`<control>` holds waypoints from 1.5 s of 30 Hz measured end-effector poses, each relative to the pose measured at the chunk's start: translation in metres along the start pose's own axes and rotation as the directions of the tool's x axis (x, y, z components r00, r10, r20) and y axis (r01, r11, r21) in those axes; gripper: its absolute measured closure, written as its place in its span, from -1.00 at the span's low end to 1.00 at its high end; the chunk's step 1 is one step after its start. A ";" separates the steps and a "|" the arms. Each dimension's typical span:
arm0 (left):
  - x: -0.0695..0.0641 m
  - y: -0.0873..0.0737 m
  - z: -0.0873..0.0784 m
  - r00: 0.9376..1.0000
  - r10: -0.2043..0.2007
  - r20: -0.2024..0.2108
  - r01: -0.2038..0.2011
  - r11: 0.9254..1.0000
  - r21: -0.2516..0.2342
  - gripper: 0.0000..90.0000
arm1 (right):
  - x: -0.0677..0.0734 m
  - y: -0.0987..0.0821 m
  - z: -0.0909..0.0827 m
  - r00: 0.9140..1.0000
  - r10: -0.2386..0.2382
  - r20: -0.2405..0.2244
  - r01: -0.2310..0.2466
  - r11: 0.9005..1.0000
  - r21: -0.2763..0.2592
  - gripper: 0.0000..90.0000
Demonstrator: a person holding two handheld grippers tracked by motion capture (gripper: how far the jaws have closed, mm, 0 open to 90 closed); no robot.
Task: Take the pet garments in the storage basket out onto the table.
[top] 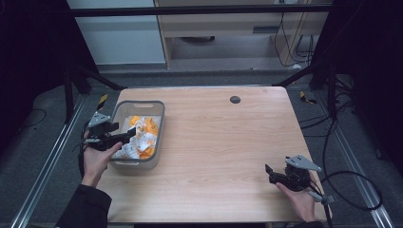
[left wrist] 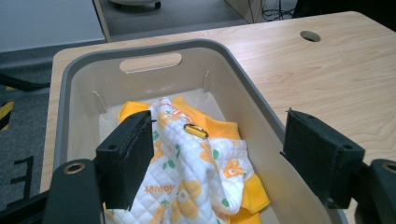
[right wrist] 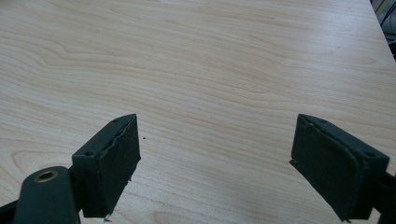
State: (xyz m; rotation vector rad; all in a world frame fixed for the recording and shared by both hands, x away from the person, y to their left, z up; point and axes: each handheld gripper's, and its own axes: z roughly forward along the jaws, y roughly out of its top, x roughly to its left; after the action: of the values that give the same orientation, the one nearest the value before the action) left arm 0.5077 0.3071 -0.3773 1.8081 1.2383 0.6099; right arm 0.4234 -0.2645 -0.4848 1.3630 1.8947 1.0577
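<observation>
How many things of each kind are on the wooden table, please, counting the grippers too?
Grey plastic bin with handle slots: 1
White and orange quilted printed garment in the bin: 1
Handheld black grippers: 2, left and right, both open
Total: 4

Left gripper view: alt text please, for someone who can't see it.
Open left gripper poised over a grey bin holding a crumpled orange-and-white quilted garment, its black jaws spread wide. The bin sits on a light wooden table.
</observation>
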 end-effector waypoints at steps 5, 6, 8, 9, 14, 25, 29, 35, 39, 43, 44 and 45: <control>0.003 0.000 0.007 1.000 -0.002 -0.003 0.002 0.999 0.037 -0.47 | 0.000 0.000 0.000 1.000 0.003 -0.001 -0.003 1.000 0.000 -0.66; 0.003 0.000 0.007 1.000 -0.002 -0.003 0.002 0.999 0.037 -0.47 | 0.000 0.000 0.000 1.000 0.003 -0.001 -0.003 1.000 0.000 -0.66; 0.002 0.000 0.009 1.000 0.002 -0.004 -0.001 0.999 0.050 -0.47 | 0.000 0.000 0.000 1.000 -0.001 -0.001 0.001 1.000 -0.001 -0.66; 0.002 0.001 0.011 1.000 0.007 0.000 -0.007 0.998 0.068 -0.47 | 0.000 0.000 0.000 1.000 0.001 -0.002 -0.001 1.000 0.000 -0.66; 0.001 0.003 0.017 1.000 0.022 0.003 -0.022 0.995 0.101 -0.47 | -0.001 0.000 0.001 1.000 -0.007 -0.001 0.007 1.000 -0.002 -0.66; -0.001 0.005 0.031 0.999 0.052 0.014 -0.053 0.982 0.183 -0.44 | -0.001 0.000 0.001 1.000 -0.011 -0.005 0.011 1.000 0.001 -0.65; 0.000 0.004 0.037 0.998 0.056 0.011 -0.057 0.975 0.215 -0.43 | 0.000 -0.001 0.001 1.000 -0.013 -0.008 0.013 1.000 0.006 -0.65; 0.003 0.002 0.044 0.999 0.055 -0.002 -0.052 0.965 0.258 -0.43 | 0.000 -0.001 0.001 1.000 -0.010 -0.010 0.010 1.000 0.010 -0.64; 0.004 0.001 0.047 0.998 0.062 -0.007 -0.057 0.957 0.284 -0.43 | 0.000 -0.001 0.001 1.000 -0.004 -0.015 0.004 1.000 0.015 -0.64; 0.003 -0.001 0.050 0.998 0.069 -0.014 -0.061 0.949 0.309 -0.43 | 0.000 -0.001 0.001 1.000 -0.004 -0.016 0.004 1.000 0.017 -0.63; 0.003 -0.002 0.051 0.997 0.073 -0.016 -0.065 0.947 0.315 -0.43 | 0.000 -0.001 0.001 1.000 -0.003 -0.015 0.004 1.000 0.017 -0.63; 0.003 -0.002 0.051 0.997 0.073 -0.016 -0.065 0.947 0.315 -0.43 | 0.000 -0.001 0.001 1.000 -0.003 -0.016 0.003 1.000 0.017 -0.63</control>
State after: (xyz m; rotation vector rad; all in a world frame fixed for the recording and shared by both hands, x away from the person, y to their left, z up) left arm 0.5471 0.2919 -0.4061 2.1202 1.3553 0.4978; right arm 0.4240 -0.2641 -0.4858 1.3644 1.9213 1.0559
